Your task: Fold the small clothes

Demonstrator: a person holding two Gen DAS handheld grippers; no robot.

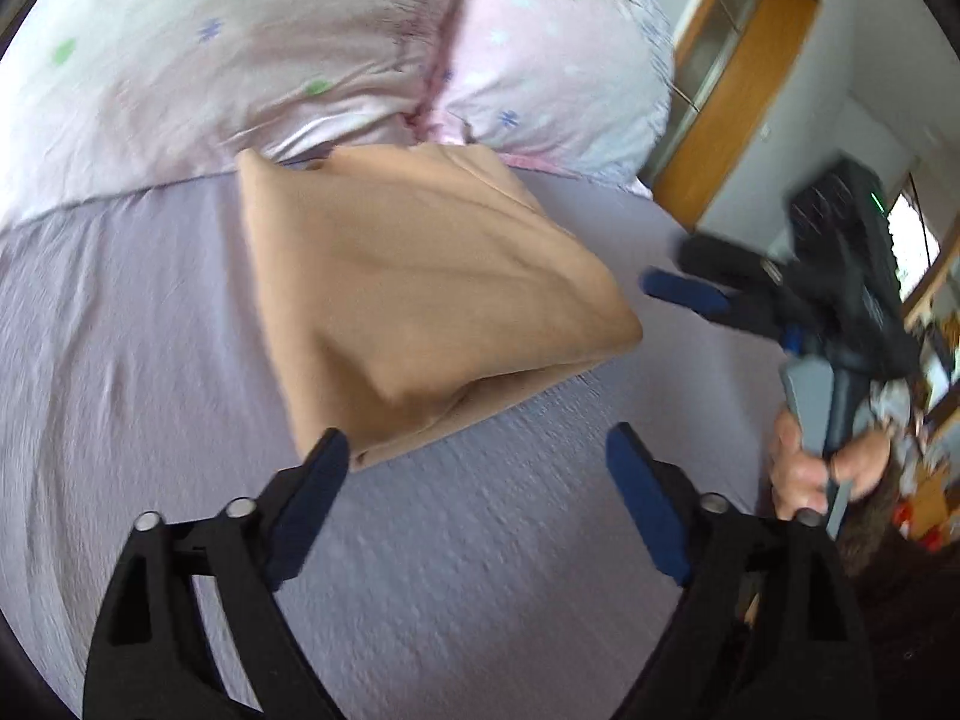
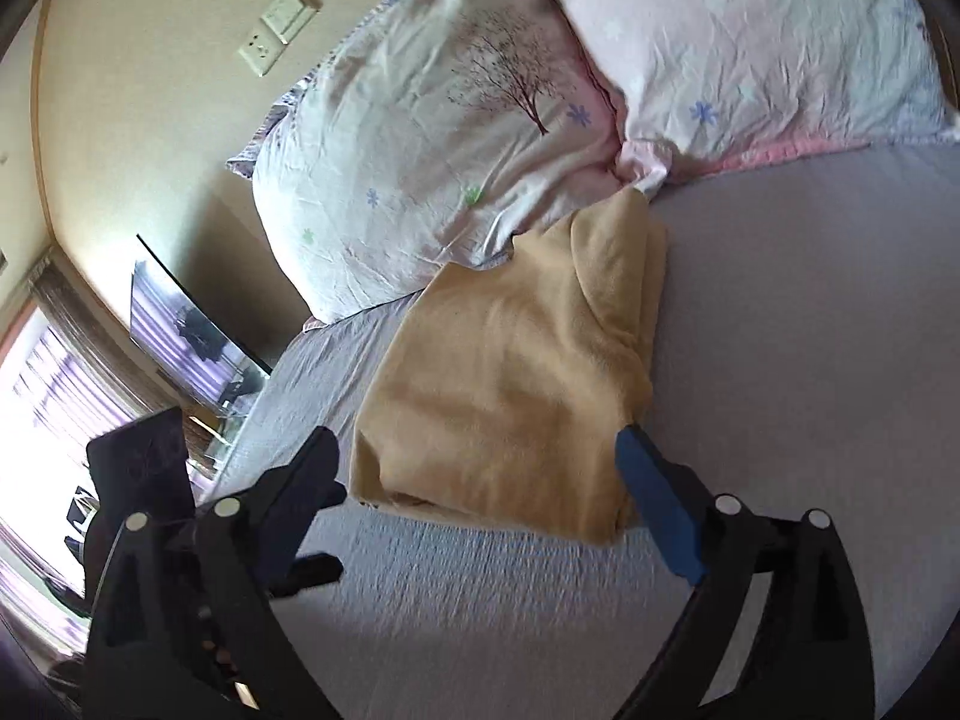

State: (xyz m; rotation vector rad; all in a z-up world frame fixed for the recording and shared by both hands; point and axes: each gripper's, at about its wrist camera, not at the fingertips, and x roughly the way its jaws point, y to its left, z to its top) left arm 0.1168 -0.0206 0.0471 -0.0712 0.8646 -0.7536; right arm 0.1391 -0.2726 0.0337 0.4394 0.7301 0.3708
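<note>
A tan garment (image 1: 420,294) lies folded into a thick rectangle on the lilac bed sheet (image 1: 480,540); it also shows in the right wrist view (image 2: 510,384). My left gripper (image 1: 477,444) is open and empty, just in front of the garment's near edge. My right gripper (image 2: 477,438) is open and empty, its fingers either side of the garment's near end. The right gripper also shows in the left wrist view (image 1: 690,276), held in a hand at the garment's right, apart from it.
Two pale pink flowered pillows (image 1: 270,60) (image 2: 432,138) lie right behind the garment, touching its far edge. A wooden door frame (image 1: 738,90) stands beyond the bed's right edge. A wall with sockets (image 2: 276,30) and a window (image 2: 48,396) are at the left.
</note>
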